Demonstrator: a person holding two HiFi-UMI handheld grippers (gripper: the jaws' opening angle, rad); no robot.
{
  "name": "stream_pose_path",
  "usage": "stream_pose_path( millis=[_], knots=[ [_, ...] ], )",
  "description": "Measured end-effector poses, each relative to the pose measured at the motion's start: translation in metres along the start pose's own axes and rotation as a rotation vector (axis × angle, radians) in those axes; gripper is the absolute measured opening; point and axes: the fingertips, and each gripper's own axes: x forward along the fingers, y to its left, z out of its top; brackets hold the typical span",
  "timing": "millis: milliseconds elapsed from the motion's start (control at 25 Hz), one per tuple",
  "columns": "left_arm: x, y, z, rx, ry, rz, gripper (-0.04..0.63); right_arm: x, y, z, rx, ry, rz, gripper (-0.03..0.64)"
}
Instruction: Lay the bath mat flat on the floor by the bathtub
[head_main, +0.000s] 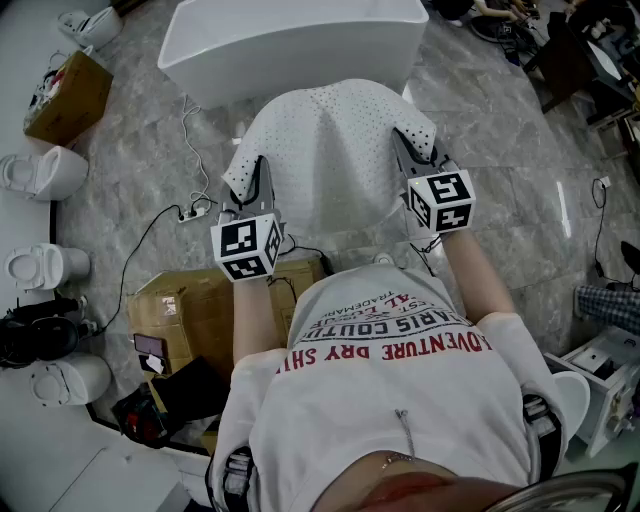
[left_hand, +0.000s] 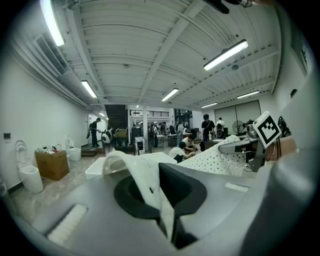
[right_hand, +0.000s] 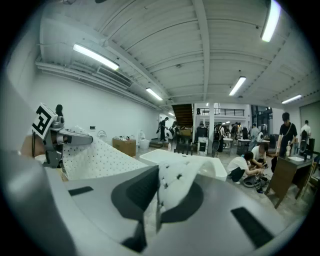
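A white perforated bath mat (head_main: 330, 150) hangs spread between my two grippers, above the grey tiled floor in front of the white bathtub (head_main: 290, 40). My left gripper (head_main: 256, 182) is shut on the mat's left corner, which folds up between its jaws (left_hand: 135, 180). At the other side, my right gripper (head_main: 411, 150) is shut on the right corner (right_hand: 177, 182). The mat sags in the middle and hides the floor below it. In the right gripper view the mat (right_hand: 100, 157) stretches to the left gripper (right_hand: 60, 140), with the bathtub (right_hand: 200, 162) beyond.
A cardboard box (head_main: 200, 315) sits at the person's left foot and another (head_main: 68, 97) at far left. Toilets (head_main: 45, 172) line the left wall. A power strip and cable (head_main: 192, 212) lie on the floor. People (right_hand: 250, 167) work in the background.
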Motion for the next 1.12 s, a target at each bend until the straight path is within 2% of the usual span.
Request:
stream_pose_path(
  millis=[440,720,920,1120],
  knots=[
    [0.002,0.019,-0.002,-0.015,-0.008,-0.004,0.018,0.014,0.013,0.004,0.004,0.003,0.006,0.012],
    [-0.004,0.039,-0.015,-0.065,-0.01,-0.01,0.018,0.023,0.025,-0.001,0.033,0.032,-0.015,0.012],
    [0.003,0.05,-0.035,-0.103,0.029,-0.015,0.018,0.037,0.031,-0.016,0.026,0.082,-0.012,0.014],
    [0.037,0.061,-0.054,-0.11,0.071,0.013,0.018,0.076,0.017,-0.038,0.037,0.127,0.036,0.012]
  ],
)
